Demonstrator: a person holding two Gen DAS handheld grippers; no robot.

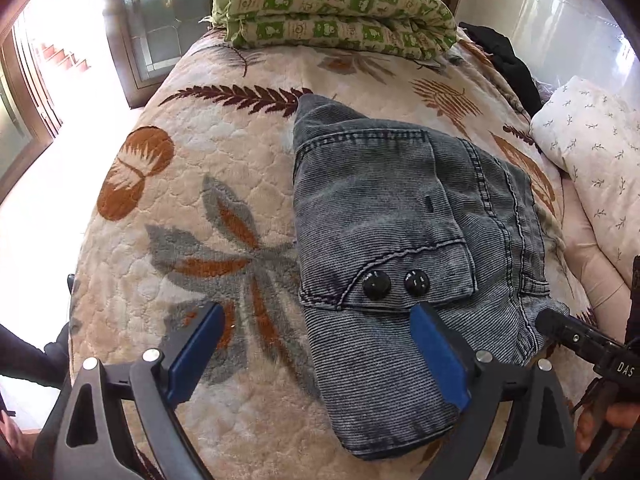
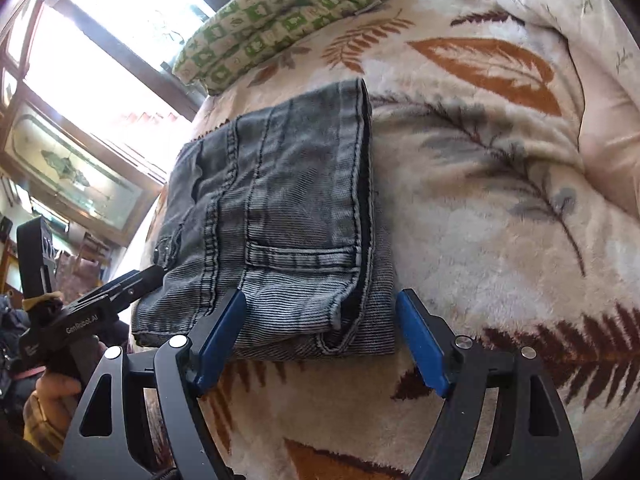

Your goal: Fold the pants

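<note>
Grey washed denim pants [image 1: 384, 216] lie folded into a compact bundle on a cream bedspread [image 1: 200, 200] with a leaf pattern. Two black buttons [image 1: 396, 282] show at the near pocket. My left gripper [image 1: 320, 324] is open, its blue pads [image 1: 438, 356] spread, the right pad resting over the bundle's near end. My right gripper [image 2: 320, 316] is open, straddling the near edge of the pants [image 2: 280, 208] without clamping them. The right gripper's tip also shows in the left wrist view [image 1: 560, 326]. The left gripper's body shows in the right wrist view [image 2: 120, 296], touching the pants' left edge.
A folded green-checked quilt [image 1: 340, 12] lies at the bed's far end. A white floral pillow [image 1: 592, 152] and a dark garment [image 1: 504, 56] lie at the right side. Windows and a wooden frame [image 1: 120, 60] stand beyond the bed's left edge.
</note>
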